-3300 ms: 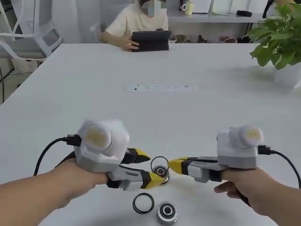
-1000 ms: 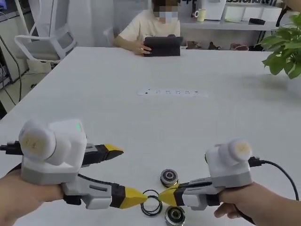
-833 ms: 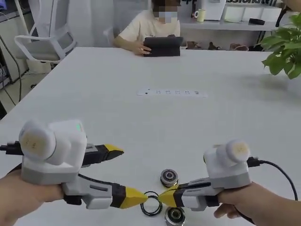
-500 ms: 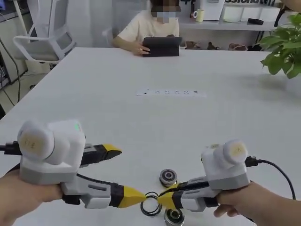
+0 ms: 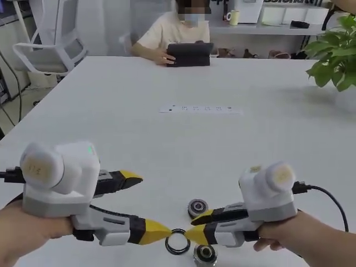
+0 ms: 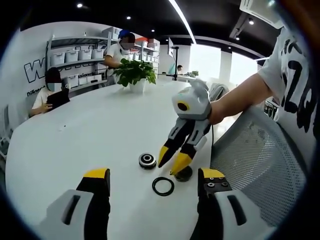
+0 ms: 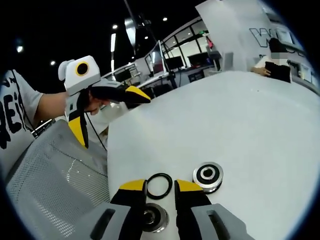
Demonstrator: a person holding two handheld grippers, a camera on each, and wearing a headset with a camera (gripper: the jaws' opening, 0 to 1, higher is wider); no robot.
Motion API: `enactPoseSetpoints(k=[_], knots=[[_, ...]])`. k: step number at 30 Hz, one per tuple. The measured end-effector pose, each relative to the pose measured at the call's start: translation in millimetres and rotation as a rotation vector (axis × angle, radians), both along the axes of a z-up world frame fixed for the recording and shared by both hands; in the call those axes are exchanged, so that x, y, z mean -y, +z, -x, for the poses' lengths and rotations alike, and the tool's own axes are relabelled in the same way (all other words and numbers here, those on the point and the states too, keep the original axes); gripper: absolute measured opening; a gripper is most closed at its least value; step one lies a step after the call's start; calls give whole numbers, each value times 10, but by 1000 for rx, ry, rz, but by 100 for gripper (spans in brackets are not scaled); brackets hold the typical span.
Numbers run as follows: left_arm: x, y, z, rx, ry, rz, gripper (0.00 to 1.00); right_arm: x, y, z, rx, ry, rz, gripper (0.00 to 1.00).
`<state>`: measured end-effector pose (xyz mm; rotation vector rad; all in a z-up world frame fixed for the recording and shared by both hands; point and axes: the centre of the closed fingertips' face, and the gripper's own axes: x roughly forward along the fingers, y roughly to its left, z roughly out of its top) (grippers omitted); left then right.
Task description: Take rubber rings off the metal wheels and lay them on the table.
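A black rubber ring (image 5: 177, 252) lies flat on the white table (image 5: 183, 150), between the two grippers' tips. One metal wheel (image 5: 197, 207) stands just behind it, a second wheel (image 5: 205, 254) to its right at the table's front. My left gripper (image 5: 147, 204) is wide open, its lower jaw tip beside the ring. My right gripper (image 5: 198, 224) hovers over the front wheel, narrowly open and holding nothing. The right gripper view has the ring (image 7: 159, 174) just past its jaws and a wheel (image 7: 208, 176) to the right. The left gripper view shows the ring (image 6: 163, 194) ahead.
A power strip (image 5: 200, 109) lies mid-table. A person with a dark tablet (image 5: 188, 54) sits at the far end. A potted plant (image 5: 334, 50) stands at the right edge, and a white chair (image 5: 47, 53) at the far left.
The ring that was being pulled off the rear wheel 3.3 s ago now lies on the table. The right gripper's jaws have parted a little over the last second.
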<state>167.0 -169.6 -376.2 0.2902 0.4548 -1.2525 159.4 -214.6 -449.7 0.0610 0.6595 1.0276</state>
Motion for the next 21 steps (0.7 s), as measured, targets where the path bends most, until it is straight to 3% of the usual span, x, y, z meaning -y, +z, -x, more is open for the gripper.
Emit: enactPoseSetpoints(k=[21], knots=[[10,-6,-69,-8,7,6,69,112,239,-185,47,-84,-88,24]])
